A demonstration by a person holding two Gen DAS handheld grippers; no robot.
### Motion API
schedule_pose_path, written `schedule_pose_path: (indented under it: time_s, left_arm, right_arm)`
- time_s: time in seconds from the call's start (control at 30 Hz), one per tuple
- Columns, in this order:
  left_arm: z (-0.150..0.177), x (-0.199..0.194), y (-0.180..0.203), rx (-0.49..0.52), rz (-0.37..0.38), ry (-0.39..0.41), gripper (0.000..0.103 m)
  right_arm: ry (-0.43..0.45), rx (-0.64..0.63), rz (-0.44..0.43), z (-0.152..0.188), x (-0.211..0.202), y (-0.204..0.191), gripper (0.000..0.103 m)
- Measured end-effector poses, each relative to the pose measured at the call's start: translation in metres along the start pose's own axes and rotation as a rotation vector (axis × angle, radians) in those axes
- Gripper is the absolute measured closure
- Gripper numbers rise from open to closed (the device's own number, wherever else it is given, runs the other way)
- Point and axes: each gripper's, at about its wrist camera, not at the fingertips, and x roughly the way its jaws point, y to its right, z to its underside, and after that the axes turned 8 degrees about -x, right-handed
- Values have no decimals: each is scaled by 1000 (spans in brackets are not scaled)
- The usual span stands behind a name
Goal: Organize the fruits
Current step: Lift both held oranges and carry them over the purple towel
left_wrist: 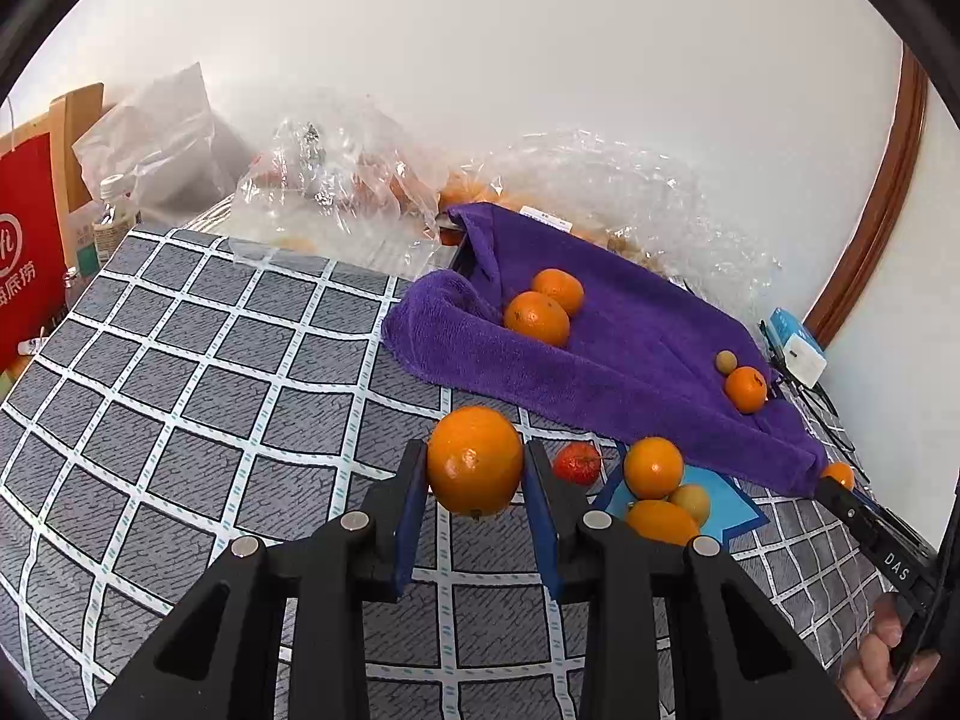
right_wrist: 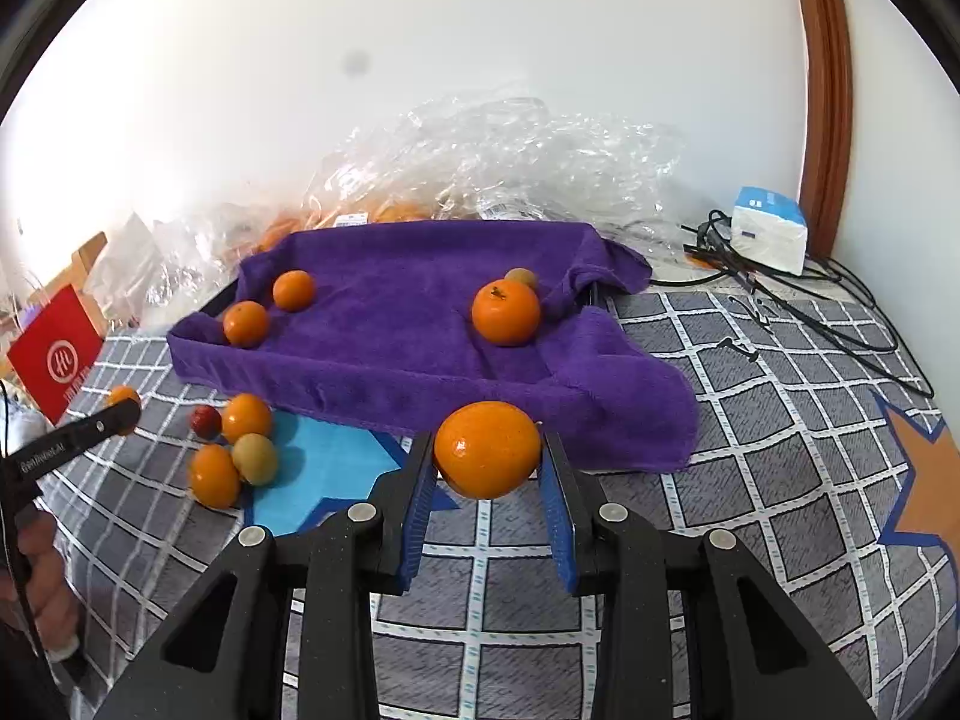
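1. The left gripper (left_wrist: 474,468) has its jaws closed on an orange (left_wrist: 475,461), pinched across the widest part and lifted clear of the checked bench (left_wrist: 180,360).
2. The right gripper (right_wrist: 487,459) also has its jaws gripping an orange (right_wrist: 487,449) at its middle, just short of the near edge of the purple towel (right_wrist: 390,324).
3. Ahead of the right jaws the towel, apparently draped over a tray, holds three oranges and a small brownish fruit (right_wrist: 521,277).
4. Left of the right jaws, a loose cluster (right_wrist: 237,450) of oranges, a green-yellow fruit and a small red fruit (right_wrist: 205,421) sits beside a blue patch (right_wrist: 324,468); the same cluster lies right of the left jaws.
5. Handling, as I judge it: each orange is round, firm and fairly light, with a smooth skin that can roll or slip out. A grip across the widest part, as here, seems safest; hard squeezing may bruise it, and on the soft towel it may roll when released.
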Motion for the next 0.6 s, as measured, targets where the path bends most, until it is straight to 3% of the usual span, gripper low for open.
schedule_pose_path:
  time_s: [0.6]
  left_arm:
    - [-5,-5,-12,-55,6,23,73]
  right_arm:
    - [7,7,16,-60,2,9,69]
